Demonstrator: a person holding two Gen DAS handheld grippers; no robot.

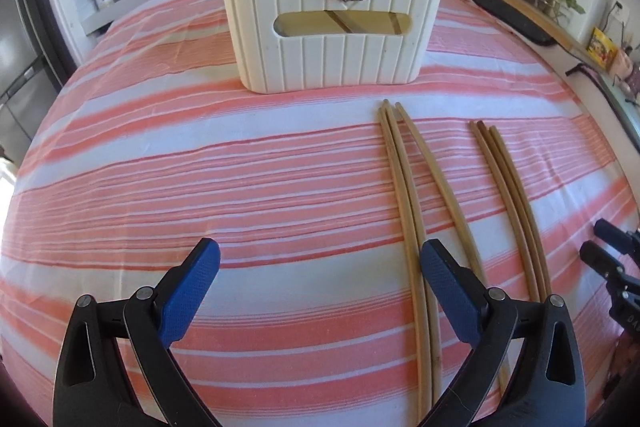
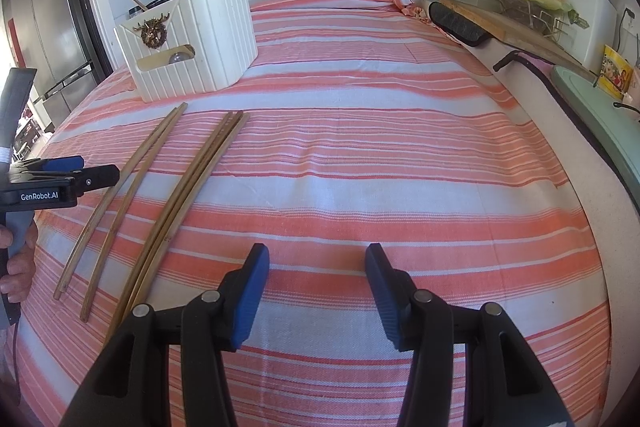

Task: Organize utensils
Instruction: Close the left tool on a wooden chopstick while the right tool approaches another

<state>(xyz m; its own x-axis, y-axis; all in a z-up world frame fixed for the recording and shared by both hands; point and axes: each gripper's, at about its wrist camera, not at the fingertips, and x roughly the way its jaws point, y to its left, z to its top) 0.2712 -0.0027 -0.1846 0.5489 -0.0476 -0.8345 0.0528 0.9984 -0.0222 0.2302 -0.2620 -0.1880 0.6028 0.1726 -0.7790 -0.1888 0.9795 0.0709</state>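
Two loose bundles of wooden chopsticks lie on the striped tablecloth point(image 1: 168, 155), both untouched, so the work looks to be at the picking-up step, with the white utensil holder point(image 1: 332, 15) standing upright at the far side of the table. The left bundle of chopsticks point(image 1: 404, 195) runs from just in front of the holder back toward the left tongs point(image 1: 320, 257), passing beside and under the right-hand finger; the right bundle of chopsticks point(image 2: 200, 179) lies near it, well apart from the holder. The left tongs stand wide open with nothing between the pads, mostly over bare cloth to the left of the sticks. The right tongs point(image 2: 318, 259) are also open and empty, hovering over cloth to the right of both bundles. A few sticks already show through the holder's slot. Judging from this, the next move calls for shifting the left tongs sideways to straddle the near bundle, lowering, and closing across the thin, slippery sticks without scattering them.
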